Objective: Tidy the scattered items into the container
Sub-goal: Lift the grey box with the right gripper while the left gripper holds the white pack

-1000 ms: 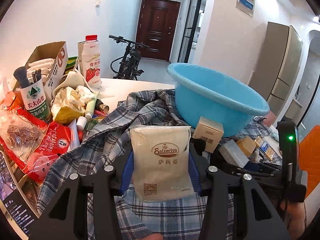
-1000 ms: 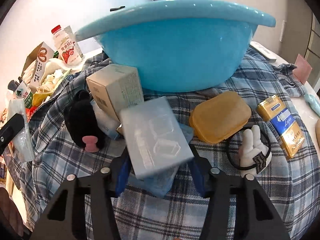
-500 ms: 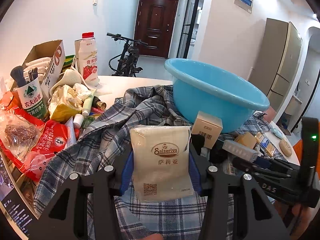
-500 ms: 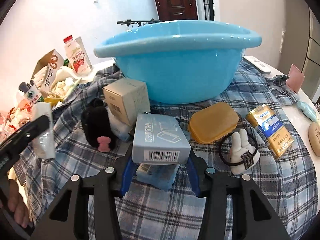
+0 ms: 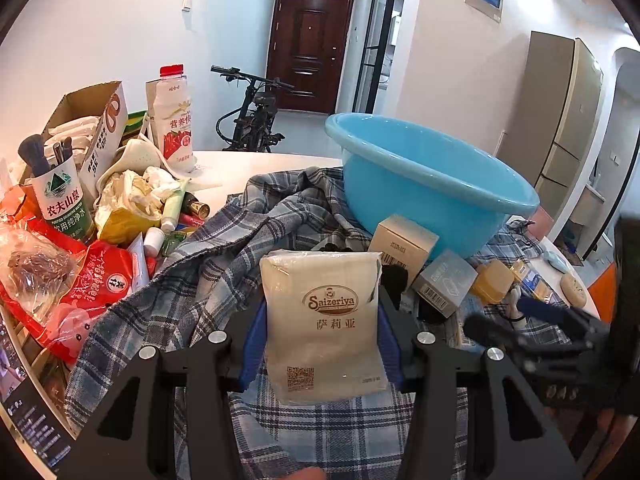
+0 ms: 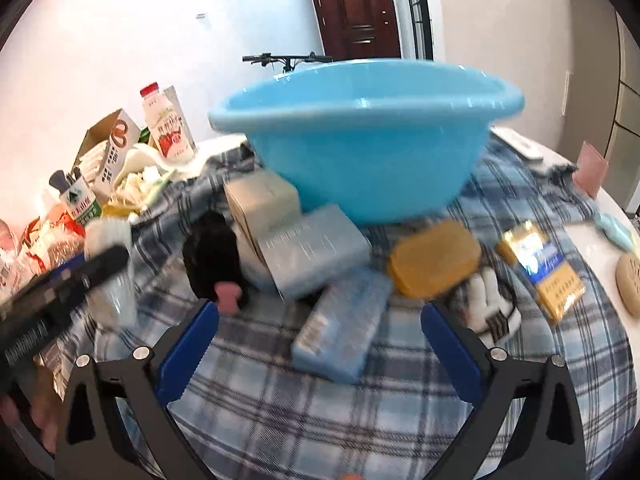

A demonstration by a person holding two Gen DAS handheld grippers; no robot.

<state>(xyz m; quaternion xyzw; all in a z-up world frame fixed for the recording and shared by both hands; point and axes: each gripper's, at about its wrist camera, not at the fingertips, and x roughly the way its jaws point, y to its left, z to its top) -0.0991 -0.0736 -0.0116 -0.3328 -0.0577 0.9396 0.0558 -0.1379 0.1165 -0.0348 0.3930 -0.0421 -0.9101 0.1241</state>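
A round white table [image 5: 256,160] carried everything, with a rumpled checked shirt [image 6: 500,360] spread over most of it like a cloth. On the shirt, toward the far side, stood a big blue basin [image 6: 360,152], upright and open; I judged this the container the loose things were meant for, and I could see nothing inside it from either low view. Along my left side lay a heap of bags, a milk bottle [image 5: 174,120] and an open carton [image 5: 90,120].

In front of the basin, scattered on the shirt, were a tan box [image 6: 260,200], a grey box [image 6: 316,252] leaning against it, a pale blue packet [image 6: 340,328] lying flat and nearest me, a yellow case [image 6: 434,256] and a gold pack [image 6: 540,268].

My left gripper [image 5: 320,336] was closed on a cream tissue pack [image 5: 322,320], held upright above the shirt, short of the basin, ready to carry over. My right gripper [image 6: 320,340] stood wide and empty, its blue pads either side of the pale blue packet, not touching it.
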